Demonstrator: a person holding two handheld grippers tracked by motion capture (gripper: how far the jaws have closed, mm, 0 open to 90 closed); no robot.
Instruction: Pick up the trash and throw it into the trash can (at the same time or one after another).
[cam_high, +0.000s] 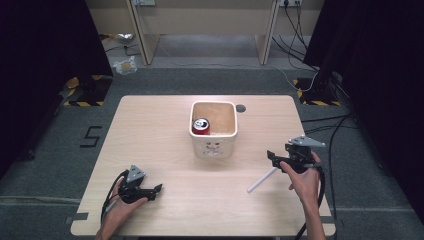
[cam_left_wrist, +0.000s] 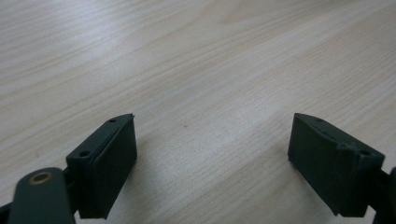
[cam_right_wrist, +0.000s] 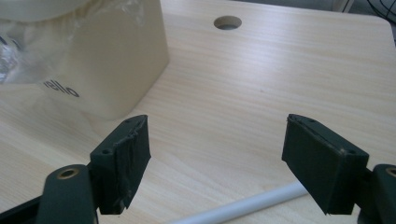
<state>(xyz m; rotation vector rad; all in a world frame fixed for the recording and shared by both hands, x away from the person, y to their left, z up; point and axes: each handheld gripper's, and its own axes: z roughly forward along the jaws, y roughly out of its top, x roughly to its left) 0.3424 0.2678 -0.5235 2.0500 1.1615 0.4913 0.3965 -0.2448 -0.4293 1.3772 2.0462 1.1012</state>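
Note:
A thin white tube (cam_high: 262, 180) lies on the wooden table (cam_high: 150, 130) at the right front. Just above its far end hangs my right gripper (cam_high: 272, 156), held in a hand and open. In the right gripper view the gripper (cam_right_wrist: 217, 163) stands wide with nothing between its jaws, and the tube (cam_right_wrist: 243, 207) crosses the bottom, just in front of them. A cream square bin (cam_high: 214, 127) stands mid-table with a red can (cam_high: 201, 126) inside. My left gripper (cam_high: 157, 189) rests open at the left front, over bare wood in its own view (cam_left_wrist: 212, 158).
In the right gripper view the bin's wall (cam_right_wrist: 112, 60) rises close at the upper left, lined with clear plastic. A round cable hole (cam_high: 241, 108) sits in the table behind the bin. Dark curtains flank the table, and cables lie on the floor to the right.

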